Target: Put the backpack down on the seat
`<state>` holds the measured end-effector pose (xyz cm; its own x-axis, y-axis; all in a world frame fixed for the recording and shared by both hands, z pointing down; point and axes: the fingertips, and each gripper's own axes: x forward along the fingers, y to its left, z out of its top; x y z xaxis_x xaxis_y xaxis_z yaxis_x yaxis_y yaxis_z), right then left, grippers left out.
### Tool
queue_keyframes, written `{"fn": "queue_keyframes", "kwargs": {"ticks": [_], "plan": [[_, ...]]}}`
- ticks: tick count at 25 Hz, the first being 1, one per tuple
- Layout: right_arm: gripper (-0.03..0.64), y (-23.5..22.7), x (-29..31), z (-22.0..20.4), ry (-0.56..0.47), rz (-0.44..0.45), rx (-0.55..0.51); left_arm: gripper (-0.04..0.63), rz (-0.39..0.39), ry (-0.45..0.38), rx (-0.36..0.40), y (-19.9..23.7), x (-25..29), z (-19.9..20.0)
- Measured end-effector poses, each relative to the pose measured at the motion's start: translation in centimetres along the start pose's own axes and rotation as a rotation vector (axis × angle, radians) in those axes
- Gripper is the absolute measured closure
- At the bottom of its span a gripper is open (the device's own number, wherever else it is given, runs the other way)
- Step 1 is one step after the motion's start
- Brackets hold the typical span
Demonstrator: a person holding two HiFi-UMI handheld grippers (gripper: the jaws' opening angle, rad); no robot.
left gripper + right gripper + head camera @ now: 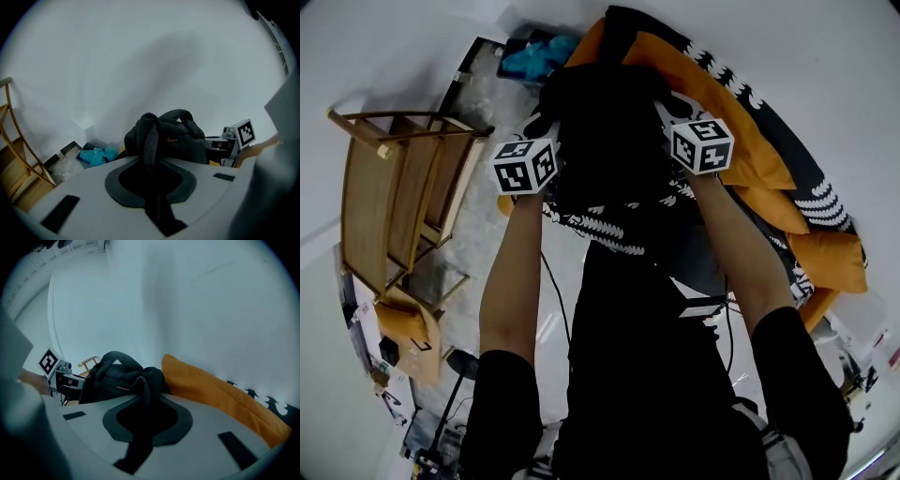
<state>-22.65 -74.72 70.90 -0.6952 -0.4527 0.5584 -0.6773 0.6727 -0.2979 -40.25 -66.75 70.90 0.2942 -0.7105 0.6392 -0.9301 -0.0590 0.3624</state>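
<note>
Currently, the black fabric backpack [176, 140] is held up over the orange-cushioned seat [741, 150]; contact with it cannot be told. One dark strap is pinched in the narrowed jaws of the left gripper [150, 176], another in the right gripper [145, 418]. Crumpled turquoise cloth [98, 154] is contained in a small dark floor box [80, 160] near a wooden chair [394, 187].

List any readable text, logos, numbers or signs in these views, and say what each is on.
Nothing legible in any view.
Backpack: a small red mark on the front, probably a brand tag, too small and blurred to read.
Marker cubes: black-and-white square patterns only, no letters or numbers.
</note>
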Motion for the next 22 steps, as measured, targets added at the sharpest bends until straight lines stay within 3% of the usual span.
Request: {"fn": "queue_keyframes", "kwargs": {"ticks": [8,16,22], "plan": [[0.569,-0.7,1.8,-0.6,0.046,-0.015,-0.015,0.546,0.024,0.019,0.001,0.9,1.4,-0.2],[0.568,-0.2,1.0,-1.1,0.055,0.03,0.057,0.538,0.022,0.027,-0.032,0.6,0.6,-0.8],[0.49,0.0,-0.9,-1.9,0.114,0.07,0.061,0.431,0.052,0.068,-0.018,0.6,-1.6,-1.6]]}}
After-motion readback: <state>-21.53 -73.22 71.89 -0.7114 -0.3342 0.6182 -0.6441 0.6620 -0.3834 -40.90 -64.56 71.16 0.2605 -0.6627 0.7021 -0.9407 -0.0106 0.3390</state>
